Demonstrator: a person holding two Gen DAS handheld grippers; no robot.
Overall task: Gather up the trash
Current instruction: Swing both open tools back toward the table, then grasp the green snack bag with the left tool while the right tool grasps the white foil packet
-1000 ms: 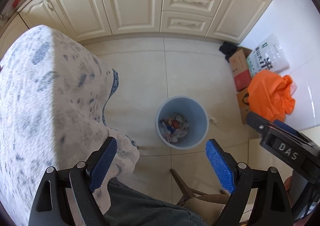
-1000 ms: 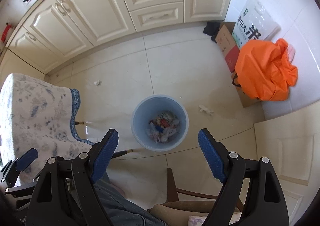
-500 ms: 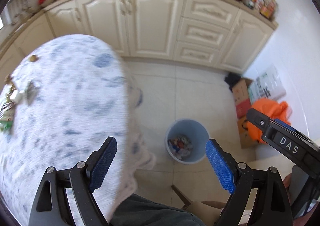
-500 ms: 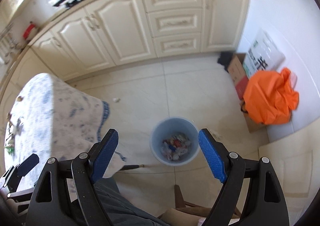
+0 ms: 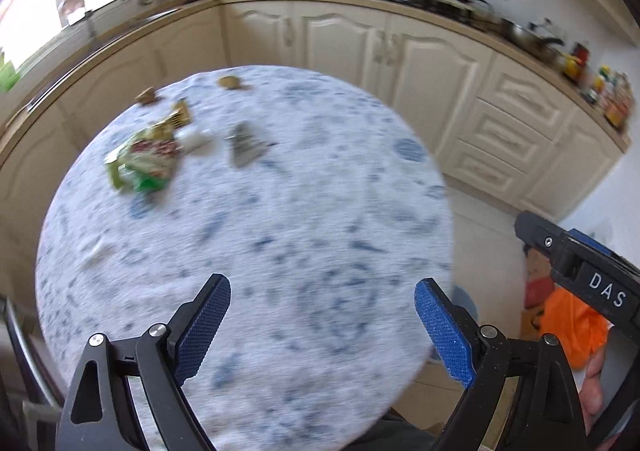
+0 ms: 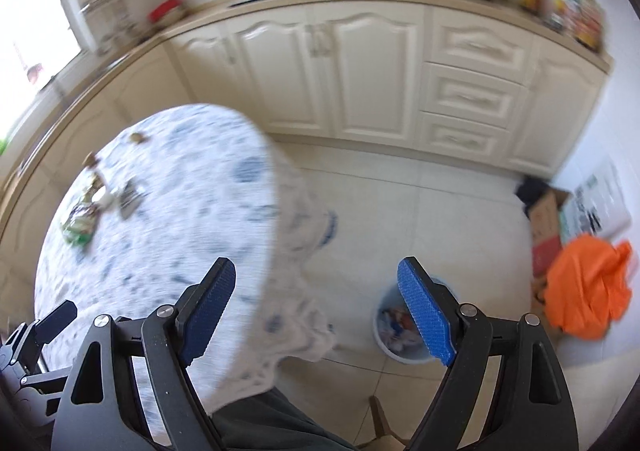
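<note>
A round table under a blue-flowered cloth (image 5: 300, 211) fills the left wrist view. Trash lies at its far left: a green snack wrapper (image 5: 140, 159), a grey wrapper (image 5: 246, 143), a white crumpled scrap (image 5: 196, 139), a gold wrapper (image 5: 180, 113) and small brown bits (image 5: 228, 81). My left gripper (image 5: 322, 283) hangs above the near part of the table, its jaws opening with nothing between them. My right gripper (image 6: 316, 263) is open and empty over the table's right edge. On the floor stands a light blue bin (image 6: 400, 335) with trash in it, partly behind the right finger.
Cream cabinets (image 6: 360, 71) and a cluttered counter run along the back. An orange bag (image 6: 588, 291) and cardboard boxes (image 6: 546, 223) sit by the right wall. A person's dark trousers (image 6: 272, 423) and a wooden chair part (image 6: 376, 423) are at the bottom.
Both grippers rose and swung left, from above the bin to over the table. The trash on the tabletop has come into view. Both stayed open and empty.
</note>
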